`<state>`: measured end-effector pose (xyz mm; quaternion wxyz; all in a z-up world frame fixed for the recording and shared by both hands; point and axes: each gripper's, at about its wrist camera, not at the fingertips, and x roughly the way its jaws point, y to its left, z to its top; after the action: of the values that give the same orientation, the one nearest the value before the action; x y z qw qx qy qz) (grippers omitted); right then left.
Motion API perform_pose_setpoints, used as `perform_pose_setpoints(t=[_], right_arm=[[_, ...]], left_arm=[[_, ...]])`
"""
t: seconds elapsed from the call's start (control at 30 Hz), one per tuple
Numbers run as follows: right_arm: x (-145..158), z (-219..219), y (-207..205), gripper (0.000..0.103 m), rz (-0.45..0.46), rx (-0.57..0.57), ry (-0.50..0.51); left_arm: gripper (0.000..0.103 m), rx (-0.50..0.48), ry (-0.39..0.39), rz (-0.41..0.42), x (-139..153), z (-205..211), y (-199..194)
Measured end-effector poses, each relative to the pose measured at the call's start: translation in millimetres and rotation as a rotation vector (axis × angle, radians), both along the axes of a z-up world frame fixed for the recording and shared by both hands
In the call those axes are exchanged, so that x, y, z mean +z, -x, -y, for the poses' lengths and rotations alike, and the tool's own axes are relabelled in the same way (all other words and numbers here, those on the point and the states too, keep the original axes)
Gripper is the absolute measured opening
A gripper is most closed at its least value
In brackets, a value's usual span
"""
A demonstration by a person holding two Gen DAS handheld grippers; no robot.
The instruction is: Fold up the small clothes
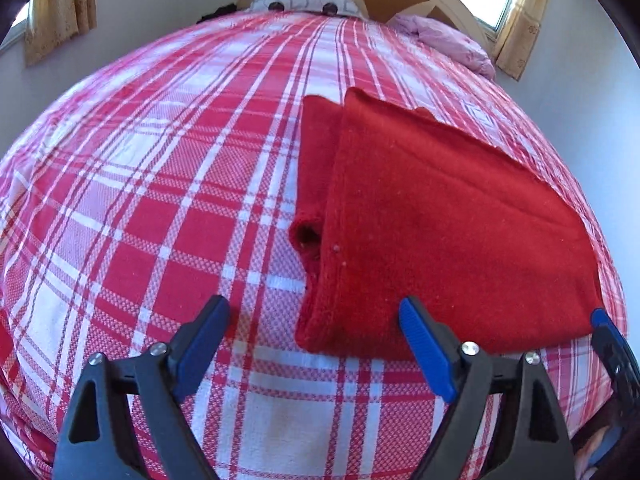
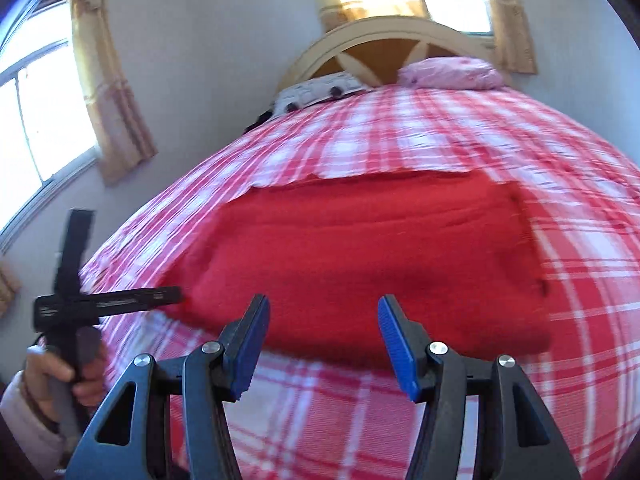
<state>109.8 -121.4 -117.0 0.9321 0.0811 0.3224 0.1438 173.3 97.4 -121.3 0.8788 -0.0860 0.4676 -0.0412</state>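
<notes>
Sunlit and pale-walled, the bedroom has curtained windows (image 2: 108, 92) on either side and a bed (image 1: 160, 208) under a red-and-white checked cover, with an arched headboard (image 2: 384, 36) and a pink pillow (image 2: 452, 74) at the far end. Going left to right in the left wrist view: bare checked cover, then the left gripper (image 1: 314, 346) with its jaws spread wide and nothing between them, then the red garment (image 1: 440, 220) lying flat on the bed. It is already folded over into a thick wedge, and a sleeve cuff peeks out along its left edge. The near left corner of the garment lies just ahead of the left gripper's span, and the right-hand finger overlaps its near hem. From the right wrist view, a hand (image 2: 60, 376) holds the left tool at the far left, and the right gripper (image 2: 322, 346) hangs partly parted and empty over the near edge of the garment — no pad presses on cloth. The garment looks like soft, light, fuzzy knit, limp rather than stiff, so it should drape and slide little on the cover. I would pinch it at the two near corners through all the layers — a single layer would likely peel away
</notes>
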Motion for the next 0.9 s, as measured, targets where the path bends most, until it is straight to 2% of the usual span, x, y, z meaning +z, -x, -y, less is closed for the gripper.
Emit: perform_pose_setpoints(t=[0.07, 0.17, 0.23, 0.27, 0.3, 0.33, 0.4, 0.5, 0.6, 0.73, 0.9], right_arm=[[-1.2, -12.2, 0.6, 0.058, 0.001, 0.026, 0.015], [-6.5, -30.2, -0.8, 0.058, -0.012, 0.063, 0.027], [-9.6, -38.1, -0.5, 0.058, -0.019, 0.079, 0.028], [-10.6, -41.8, -1.4, 0.058, -0.022, 0.087, 0.03], [-11.2, -45.0, -1.9, 0.058, -0.023, 0.096, 0.033], [-11.1, -46.5, -2.0, 0.058, -0.023, 0.104, 0.035], [-10.6, -57.1, -5.3, 0.058, -0.019, 0.138, 0.047], [-7.6, -75.0, -10.9, 0.058, -0.002, 0.193, 0.076], [-6.1, -88.1, -20.1, 0.058, 0.003, 0.232, 0.069], [-9.7, -102.1, -31.2, 0.058, -0.009, 0.265, 0.052], [-15.7, -128.5, -41.7, 0.058, -0.009, 0.325, 0.128]], left_arm=[[0.084, -0.02, 0.059, 0.006, 1.0, 0.3, 3.6], [0.068, -0.048, 0.132, -0.001, 2.9, -0.4, 5.1], [0.056, -0.045, 0.143, -0.007, 3.2, -1.5, 4.0], [0.041, -0.039, 0.134, -0.011, 3.7, -1.8, 3.4], [0.021, -0.037, 0.131, -0.015, 4.1, -2.3, 2.9], [0.016, -0.039, 0.147, -0.025, 4.7, -3.6, 1.7], [0.016, -0.037, 0.181, -0.034, 7.5, -6.9, 0.6], [0.015, -0.041, 0.148, -0.018, 18.3, -3.7, 1.2], [0.015, -0.061, 0.153, -0.004, 30.2, -0.9, 1.3], [0.015, -0.067, 0.2, -0.033, 38.7, -4.6, -5.7], [0.015, -0.074, 0.205, -0.057, 43.1, -5.0, -14.3]])
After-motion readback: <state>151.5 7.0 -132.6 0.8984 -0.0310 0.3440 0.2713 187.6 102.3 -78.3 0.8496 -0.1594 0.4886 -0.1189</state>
